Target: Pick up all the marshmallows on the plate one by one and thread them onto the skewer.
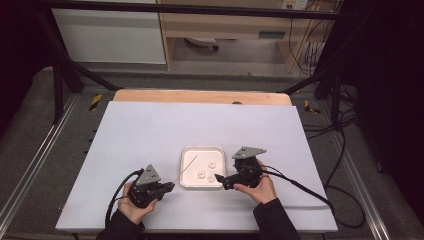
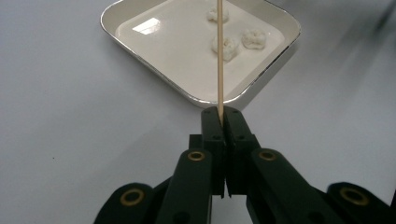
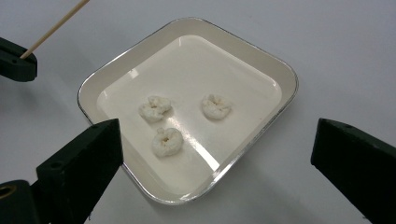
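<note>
The left claw (image 2: pixel 220 122) pinches a thin skewer (image 2: pixel 219 56), light, stiff, snappable, by its end. The right claw (image 3: pixel 210 154) gapes wide over the tray (image 3: pixel 280 70), where three soft, crumbly rings (image 3: pixel 167 141) lie; grip one gently at its sides.

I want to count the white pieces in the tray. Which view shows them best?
The right gripper view: all three white pieces lie sharp and unobstructed in the tray. In the left gripper view the skewer crosses two of them. In the high view they are tiny specks.
</note>
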The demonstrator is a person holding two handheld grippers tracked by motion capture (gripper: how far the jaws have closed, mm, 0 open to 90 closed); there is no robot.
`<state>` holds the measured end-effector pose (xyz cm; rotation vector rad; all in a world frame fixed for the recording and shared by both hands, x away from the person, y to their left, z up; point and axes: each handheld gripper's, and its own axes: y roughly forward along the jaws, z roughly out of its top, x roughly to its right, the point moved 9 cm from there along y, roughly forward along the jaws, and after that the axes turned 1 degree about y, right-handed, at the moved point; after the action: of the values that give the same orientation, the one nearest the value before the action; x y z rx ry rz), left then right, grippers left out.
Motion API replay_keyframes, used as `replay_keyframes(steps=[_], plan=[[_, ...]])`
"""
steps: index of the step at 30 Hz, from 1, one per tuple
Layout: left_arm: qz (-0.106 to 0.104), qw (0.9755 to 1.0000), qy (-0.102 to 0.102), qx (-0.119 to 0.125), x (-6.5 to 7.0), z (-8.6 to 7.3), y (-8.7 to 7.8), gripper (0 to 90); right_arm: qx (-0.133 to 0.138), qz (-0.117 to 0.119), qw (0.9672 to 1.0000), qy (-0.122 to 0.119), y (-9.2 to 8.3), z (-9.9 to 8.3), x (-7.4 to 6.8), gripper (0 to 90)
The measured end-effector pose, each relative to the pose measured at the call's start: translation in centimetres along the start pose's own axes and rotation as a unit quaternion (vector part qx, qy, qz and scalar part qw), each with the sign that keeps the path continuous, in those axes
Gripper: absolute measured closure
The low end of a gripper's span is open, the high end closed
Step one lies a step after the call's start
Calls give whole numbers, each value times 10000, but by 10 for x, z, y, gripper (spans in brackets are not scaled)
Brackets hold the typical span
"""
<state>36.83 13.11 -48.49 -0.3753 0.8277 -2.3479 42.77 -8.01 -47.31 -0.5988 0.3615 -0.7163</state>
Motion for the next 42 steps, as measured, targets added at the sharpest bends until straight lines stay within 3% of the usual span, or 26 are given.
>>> replay_keyframes(steps=[8,11,23,32,42], plan=[[-3,10000,-1,22,1,0,1,884,-72,-6,9999,-72,12,0,-5,78],[-5,10000,-27,13,0,0,1,884,-130,93,9997,-198,17,-2,-9,134],[-40,10000,-40,13,1,0,4,884,-161,391,9989,-226,32,-9,-20,368],[-64,10000,-44,30,3,0,5,883,-174,428,9985,-292,39,-14,-23,515],[-73,9999,-43,64,4,0,5,884,-221,409,9979,-462,43,-20,-25,595]])
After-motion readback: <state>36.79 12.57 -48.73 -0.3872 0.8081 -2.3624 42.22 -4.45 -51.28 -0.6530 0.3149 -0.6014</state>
